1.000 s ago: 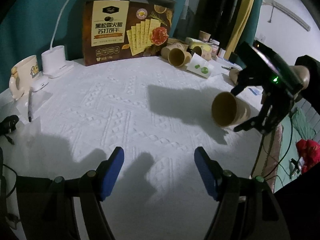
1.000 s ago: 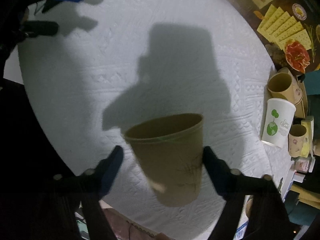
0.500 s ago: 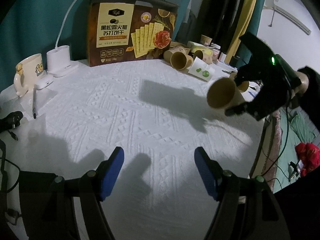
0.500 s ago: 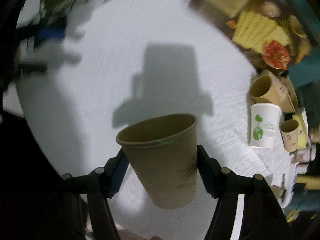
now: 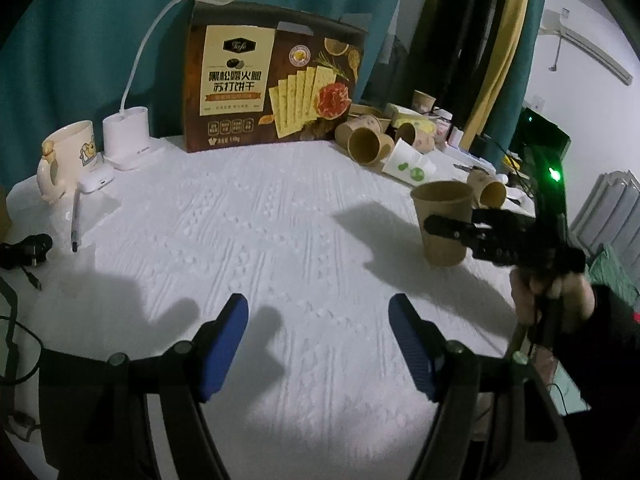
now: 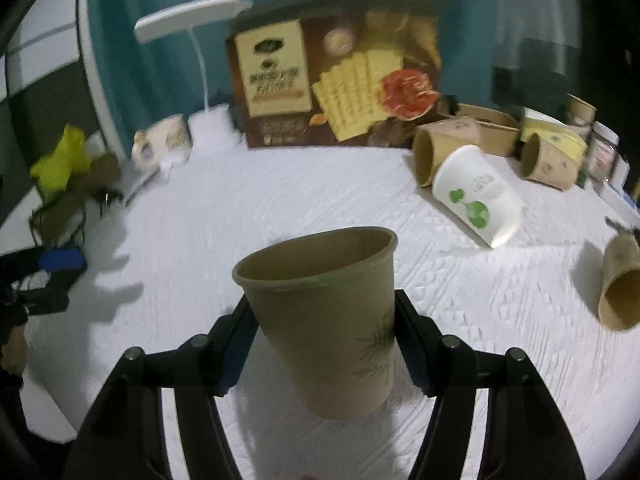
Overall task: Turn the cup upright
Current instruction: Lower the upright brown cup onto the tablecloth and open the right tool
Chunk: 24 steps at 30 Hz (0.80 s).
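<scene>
A brown paper cup (image 6: 324,320) with a thin plant drawing stands mouth up between the blue pads of my right gripper (image 6: 322,340), which is shut on its sides. In the left wrist view the same cup (image 5: 440,204) sits at the right of the white cloth, with the right gripper (image 5: 444,228) clamped across its middle and a hand behind on the handle. Its base is close to the cloth; I cannot tell whether it touches. My left gripper (image 5: 318,320) is open near the front edge with nothing between its fingers.
A cracker box (image 5: 276,80), a white desk lamp (image 5: 128,136) and a mug (image 5: 68,160) line the back. Several paper cups (image 5: 364,144) lie on their sides at the back right, with a white green-printed cup (image 6: 476,196) and another brown cup (image 6: 620,292). A pen (image 5: 75,220) lies left.
The right gripper has rolled, turning the cup from lying sideways with its mouth toward the left camera to mouth up, and its pads have closed onto the cup's sides. The left gripper stays put.
</scene>
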{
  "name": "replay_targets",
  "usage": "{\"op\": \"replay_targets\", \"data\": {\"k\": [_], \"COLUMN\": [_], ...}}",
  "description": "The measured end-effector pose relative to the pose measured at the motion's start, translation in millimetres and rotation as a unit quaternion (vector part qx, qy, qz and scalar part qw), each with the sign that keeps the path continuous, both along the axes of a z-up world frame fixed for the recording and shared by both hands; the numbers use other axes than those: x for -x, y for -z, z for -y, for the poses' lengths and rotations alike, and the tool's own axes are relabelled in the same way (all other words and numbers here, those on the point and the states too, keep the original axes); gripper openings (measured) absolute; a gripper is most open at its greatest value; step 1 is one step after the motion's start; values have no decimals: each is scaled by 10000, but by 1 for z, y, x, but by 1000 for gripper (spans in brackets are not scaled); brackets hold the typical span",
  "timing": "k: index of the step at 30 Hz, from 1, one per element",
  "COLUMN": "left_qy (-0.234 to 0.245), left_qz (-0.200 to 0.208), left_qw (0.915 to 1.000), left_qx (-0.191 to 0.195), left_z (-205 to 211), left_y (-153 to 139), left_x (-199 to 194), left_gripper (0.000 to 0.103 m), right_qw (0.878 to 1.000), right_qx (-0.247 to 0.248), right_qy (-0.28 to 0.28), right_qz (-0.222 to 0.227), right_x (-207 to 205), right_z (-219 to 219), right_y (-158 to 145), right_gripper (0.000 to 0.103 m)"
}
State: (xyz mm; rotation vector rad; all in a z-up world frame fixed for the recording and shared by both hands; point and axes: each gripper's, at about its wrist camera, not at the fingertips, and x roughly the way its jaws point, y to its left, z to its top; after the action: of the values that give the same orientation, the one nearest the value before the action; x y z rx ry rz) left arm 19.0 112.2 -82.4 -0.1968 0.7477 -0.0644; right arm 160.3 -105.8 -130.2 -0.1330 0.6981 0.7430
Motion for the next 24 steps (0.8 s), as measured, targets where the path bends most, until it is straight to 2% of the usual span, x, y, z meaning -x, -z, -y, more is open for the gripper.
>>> {"op": "replay_targets", "data": {"k": [5,8,12,15,24], "left_qy": [98,113,139,91,122], "left_qz": [44,30,-38,-23,-259], "left_qw": [9999,9998,9998,9995,9996], "left_qx": [32,-157,-168,-297,-14], "left_z": [12,19,23,27,36], "left_y": [-1,4,9,9,16], "left_x": [-3,-5,-8,-9,-12], "left_gripper": [74,77,79,82,84], "right_qw": [9996,9991,9985,9984,9989], "right_qx": [-197,-370,-489,-466,-212], "right_qy": [111,180,236,263,415], "right_qz": [191,141,98,161,98], "right_x": [15,20,26,33,45], "right_z": [14,23,31,35,43], "right_y": [4,7,10,12,17], "right_gripper": [62,63,63,63,63]}}
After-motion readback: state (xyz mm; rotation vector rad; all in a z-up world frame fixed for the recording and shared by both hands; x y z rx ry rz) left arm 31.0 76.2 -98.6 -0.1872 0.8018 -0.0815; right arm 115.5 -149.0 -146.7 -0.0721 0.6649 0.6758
